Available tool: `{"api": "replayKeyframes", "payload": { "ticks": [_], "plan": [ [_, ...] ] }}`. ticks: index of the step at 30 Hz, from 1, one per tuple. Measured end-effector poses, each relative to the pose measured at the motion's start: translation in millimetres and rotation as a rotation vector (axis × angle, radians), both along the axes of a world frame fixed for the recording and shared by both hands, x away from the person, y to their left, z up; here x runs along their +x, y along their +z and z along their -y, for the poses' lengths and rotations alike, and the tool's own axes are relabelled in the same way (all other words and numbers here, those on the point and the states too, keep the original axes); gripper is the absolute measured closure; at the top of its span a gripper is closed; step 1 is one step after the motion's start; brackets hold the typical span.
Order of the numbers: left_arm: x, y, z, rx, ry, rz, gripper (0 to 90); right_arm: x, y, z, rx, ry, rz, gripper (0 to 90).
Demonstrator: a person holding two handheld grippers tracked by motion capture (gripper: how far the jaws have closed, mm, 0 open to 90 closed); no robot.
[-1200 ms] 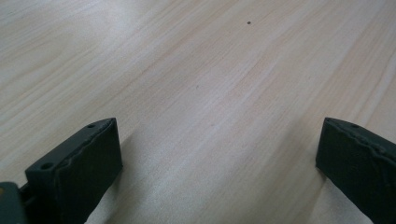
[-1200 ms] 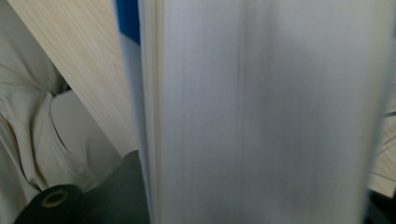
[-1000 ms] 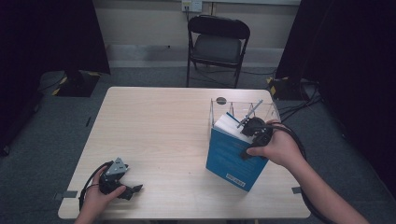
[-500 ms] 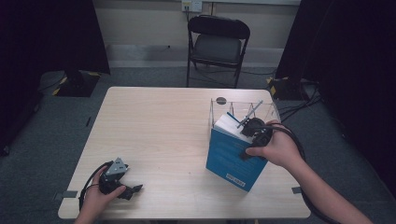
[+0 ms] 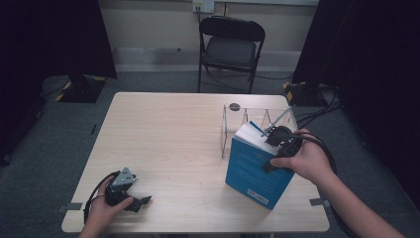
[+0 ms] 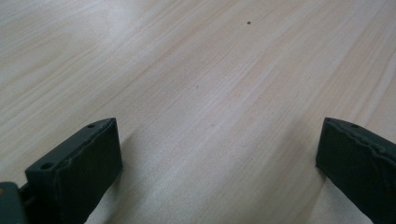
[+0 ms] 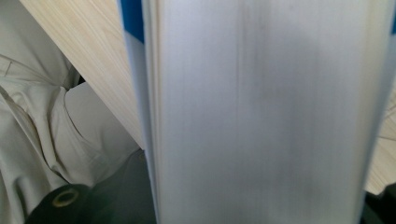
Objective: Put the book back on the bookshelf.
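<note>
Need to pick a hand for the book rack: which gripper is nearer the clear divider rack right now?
Right. The right gripper is at the top of the upright blue book, right beside the clear rack. The left gripper rests open at the table's near left corner, far from it.

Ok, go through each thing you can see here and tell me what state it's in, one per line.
blue book: closed, standing upright on the table, held at its top.
right gripper: shut on the blue book, page edges close before its camera.
left gripper: open, empty, low over bare wood.
clear rack: upright behind the book, slots look empty.
folding chair: unfolded, empty.
</note>
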State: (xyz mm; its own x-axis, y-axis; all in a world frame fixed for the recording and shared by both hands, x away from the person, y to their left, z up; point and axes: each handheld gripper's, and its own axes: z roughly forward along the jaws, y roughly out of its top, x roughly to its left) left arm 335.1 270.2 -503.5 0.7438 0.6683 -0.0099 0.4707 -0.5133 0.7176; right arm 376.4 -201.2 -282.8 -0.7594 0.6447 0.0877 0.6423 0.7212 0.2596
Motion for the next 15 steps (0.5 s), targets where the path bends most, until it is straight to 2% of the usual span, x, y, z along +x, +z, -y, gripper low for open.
{"api": "replayKeyframes", "payload": {
  "ticks": [5,6,9,12,15],
  "plan": [
    [0.0,0.0,0.0,0.0,0.0,0.0,0.0,-2.7,7.5,15.0,0.011,-0.047,0.016,61.6],
    [0.0,0.0,0.0,0.0,-0.001,0.001,0.0,-3.5,9.7,20.2,0.01,-0.067,0.005,61.6],
    [0.0,-0.1,0.0,-0.001,0.0,0.0,0.0,-5.2,10.3,27.0,0.003,-0.08,-0.005,61.7],
    [0.0,0.0,0.0,-0.001,0.0,-0.001,0.0,-6.2,9.8,31.7,-0.002,-0.085,0.004,61.6],
    [0.0,0.0,0.0,-0.001,0.0,0.0,0.0,-7.1,9.9,39.7,0.011,-0.108,0.0,61.7]
  ]
}}
